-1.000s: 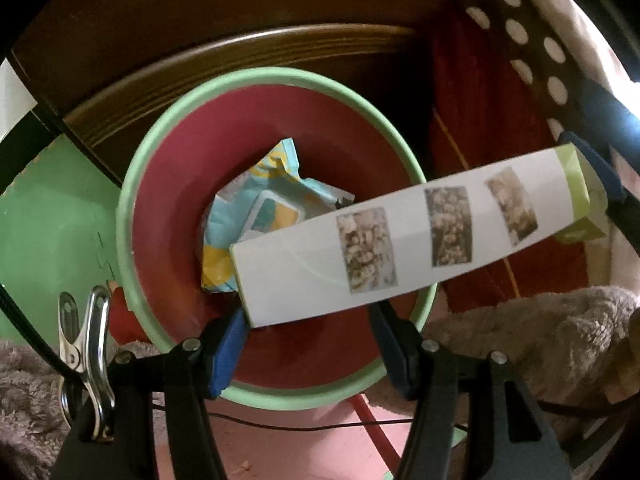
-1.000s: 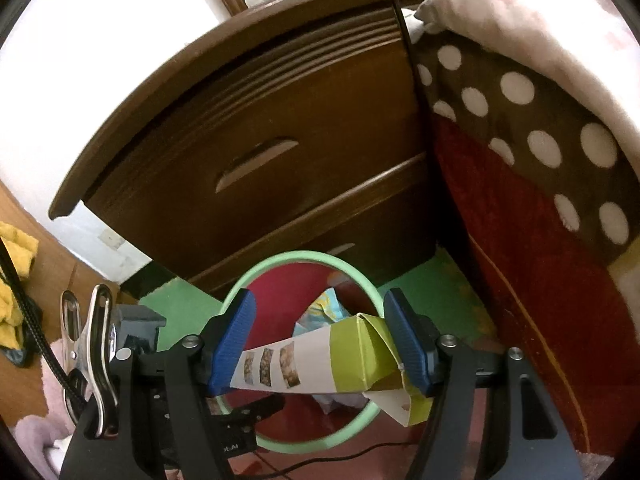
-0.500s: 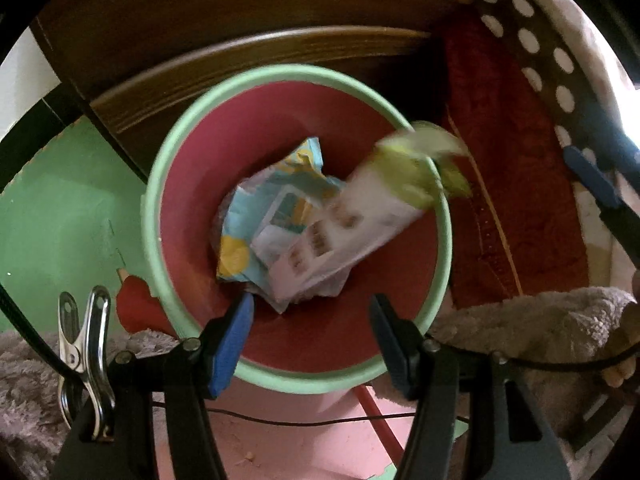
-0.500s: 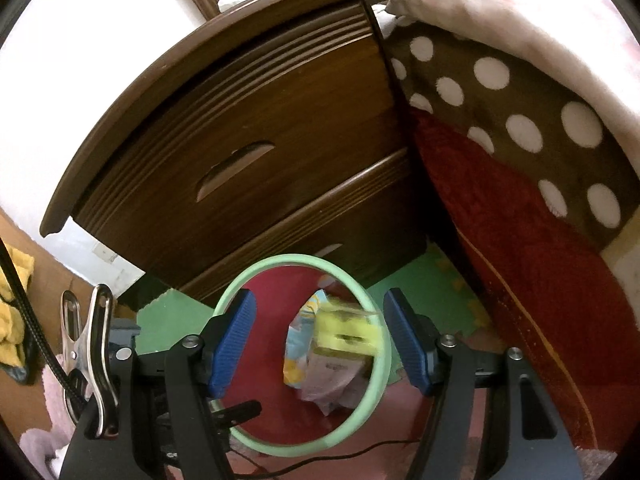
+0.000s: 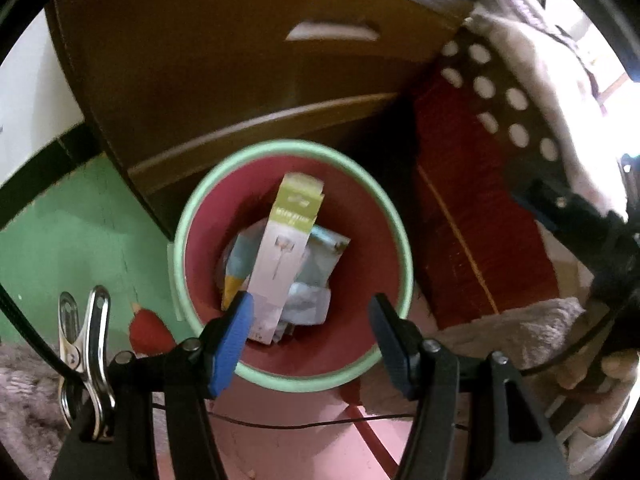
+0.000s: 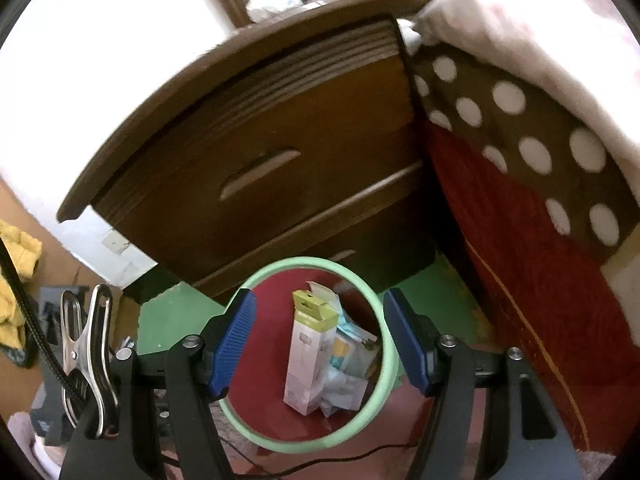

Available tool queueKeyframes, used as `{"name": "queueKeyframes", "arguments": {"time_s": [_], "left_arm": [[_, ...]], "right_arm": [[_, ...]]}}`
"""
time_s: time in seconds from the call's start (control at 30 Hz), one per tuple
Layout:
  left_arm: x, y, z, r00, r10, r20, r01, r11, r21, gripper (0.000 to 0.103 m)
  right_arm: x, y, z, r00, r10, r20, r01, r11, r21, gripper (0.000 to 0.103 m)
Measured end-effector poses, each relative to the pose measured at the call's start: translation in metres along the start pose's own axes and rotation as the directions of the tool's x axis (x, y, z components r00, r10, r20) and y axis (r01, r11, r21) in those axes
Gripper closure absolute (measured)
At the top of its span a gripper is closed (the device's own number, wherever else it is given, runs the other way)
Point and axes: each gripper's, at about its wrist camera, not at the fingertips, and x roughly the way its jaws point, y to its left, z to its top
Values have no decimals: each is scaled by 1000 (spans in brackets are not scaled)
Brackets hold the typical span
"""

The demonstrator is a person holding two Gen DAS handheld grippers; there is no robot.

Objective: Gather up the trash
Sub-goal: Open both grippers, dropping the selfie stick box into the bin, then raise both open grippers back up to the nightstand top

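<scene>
The drop step was judged to be just completed, with both pairs of tongs left empty over the bin. At the left of the left wrist view, a green floor mat (image 5: 68,240) was seen beside the dark wooden nightstand (image 5: 240,64); in front of the nightstand stood the red waste bin with its pale green rim (image 5: 188,216). The left tongs (image 5: 310,334) were spread above the bin's near edge, nothing being pinched between the blue pads. Inside the bin, the white-and-lime carton (image 5: 282,256) was propped on end, leaning on a crumpled blue-and-yellow wrapper (image 5: 324,252). To the right, a red blanket with a spotted brown band (image 5: 496,96) hung down the bed's side. In the right wrist view the right tongs (image 6: 320,340) were likewise spread and empty, the carton (image 6: 308,356) and the bin rim (image 6: 384,368) being framed between them. For the next move, it was judged that the tongs would have to be drawn back from the bin and turned toward whatever litter remained on the floor; none could be made out for certain in these views. Against the frame of a second earlier, the carton was no longer stretched across the bin mouth and pinched by the right tongs, but lay released inside, and the left view was seen to have pulled back and up, more of the nightstand front being shown.
</scene>
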Motion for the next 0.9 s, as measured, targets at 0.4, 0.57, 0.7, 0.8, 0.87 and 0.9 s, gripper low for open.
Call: {"name": "queueKeyframes", "arguments": {"time_s": [0.4,0.57,0.7,0.8,0.87,0.9], "left_arm": [[-80,-32,14,986,-19,163,6,997,79,40],[-120,-41,28,969,-11,246,-16,994,106,40],[-146,-46,47,956,6,293,-42,992,118,40],[-161,-47,63,946,23,324,-64,991,119,40],[-172,-47,75,939,36,342,-79,991,113,40],[-176,-46,80,937,40,346,-82,991,108,40]], "right_arm": [[-45,36,22,991,87,105,-75,991,-114,35],[-69,49,42,983,104,152,-79,983,-163,35],[-87,58,61,977,116,177,-78,975,-209,35],[-97,66,72,974,120,194,-72,969,-237,35],[-102,71,83,972,120,201,-66,964,-256,35],[-105,72,86,972,118,202,-62,963,-262,35]]}}
